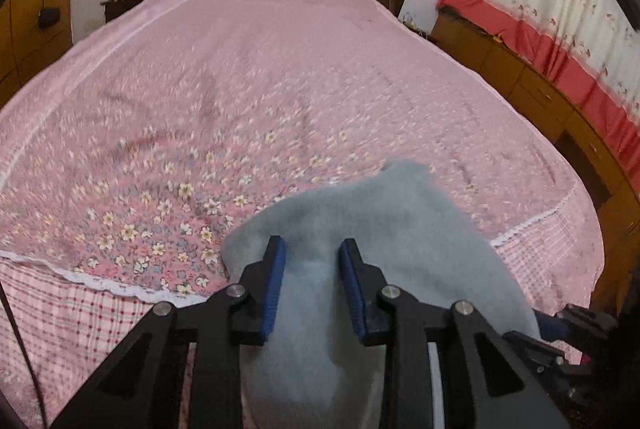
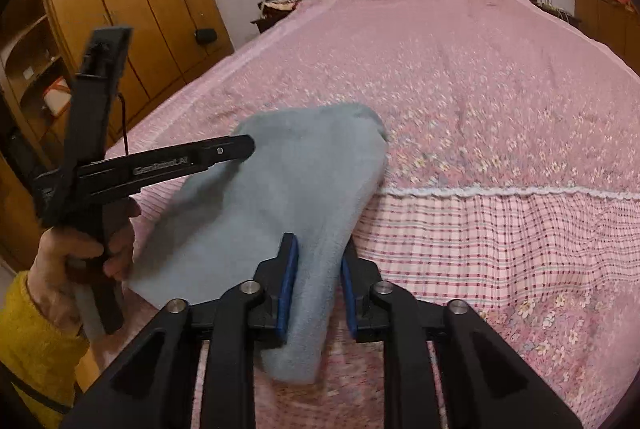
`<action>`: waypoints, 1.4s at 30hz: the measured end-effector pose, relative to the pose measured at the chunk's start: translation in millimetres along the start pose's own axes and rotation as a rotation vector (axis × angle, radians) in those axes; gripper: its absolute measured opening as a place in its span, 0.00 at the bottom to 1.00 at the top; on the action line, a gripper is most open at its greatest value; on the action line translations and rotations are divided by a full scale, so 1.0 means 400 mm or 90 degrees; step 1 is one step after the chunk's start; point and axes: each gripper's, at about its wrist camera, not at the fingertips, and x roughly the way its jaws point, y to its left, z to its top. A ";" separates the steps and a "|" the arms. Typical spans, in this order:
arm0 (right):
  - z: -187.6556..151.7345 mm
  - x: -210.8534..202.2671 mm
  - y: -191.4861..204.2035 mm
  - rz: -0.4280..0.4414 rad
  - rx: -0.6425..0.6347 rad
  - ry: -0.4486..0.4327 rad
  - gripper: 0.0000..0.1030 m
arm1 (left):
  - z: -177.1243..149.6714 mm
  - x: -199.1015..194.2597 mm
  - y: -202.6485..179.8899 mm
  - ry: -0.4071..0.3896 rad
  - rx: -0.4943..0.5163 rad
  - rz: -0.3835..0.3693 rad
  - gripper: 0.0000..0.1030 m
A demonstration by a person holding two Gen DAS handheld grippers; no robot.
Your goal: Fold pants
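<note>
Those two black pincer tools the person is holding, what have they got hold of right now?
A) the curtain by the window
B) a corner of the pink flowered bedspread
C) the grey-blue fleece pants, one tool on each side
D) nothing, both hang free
C: the grey-blue fleece pants run between the blue pads of the right gripper, and the left gripper likewise has the fabric between its fingers, lifted above the bedspread.

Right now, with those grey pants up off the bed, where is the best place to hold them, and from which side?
Judging by their pose, along the near edge. The pants stretch flat from the bed's foot end toward the cameras, and the left gripper and right gripper each appear to pinch that edge between their blue pads, coming from the foot of the bed. Two spaced grips keep the cloth spread.
</note>
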 end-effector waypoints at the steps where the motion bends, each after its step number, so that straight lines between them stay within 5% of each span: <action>1: -0.004 0.011 -0.009 -0.009 0.000 0.005 0.28 | -0.002 -0.006 0.004 -0.003 -0.006 -0.006 0.30; 6: -0.022 0.021 -0.039 -0.001 0.032 0.025 0.28 | -0.031 -0.070 0.002 -0.009 -0.016 -0.005 0.30; 14: -0.032 -0.083 -0.035 -0.001 0.047 -0.022 0.28 | -0.152 -0.210 -0.023 0.001 -0.047 0.024 0.29; 19: -0.063 -0.103 0.002 0.024 0.016 -0.008 0.28 | -0.220 -0.220 -0.040 0.005 -0.054 0.060 0.31; 25: -0.116 -0.015 0.023 -0.035 -0.043 0.052 0.29 | -0.247 -0.195 -0.034 0.017 -0.083 0.076 0.38; 39: -0.153 -0.105 -0.003 -0.023 -0.001 0.028 0.35 | -0.318 -0.270 -0.121 0.016 -0.050 0.137 0.38; 42: -0.163 -0.121 0.010 -0.024 -0.005 0.025 0.37 | -0.342 -0.275 -0.131 0.024 -0.057 0.141 0.47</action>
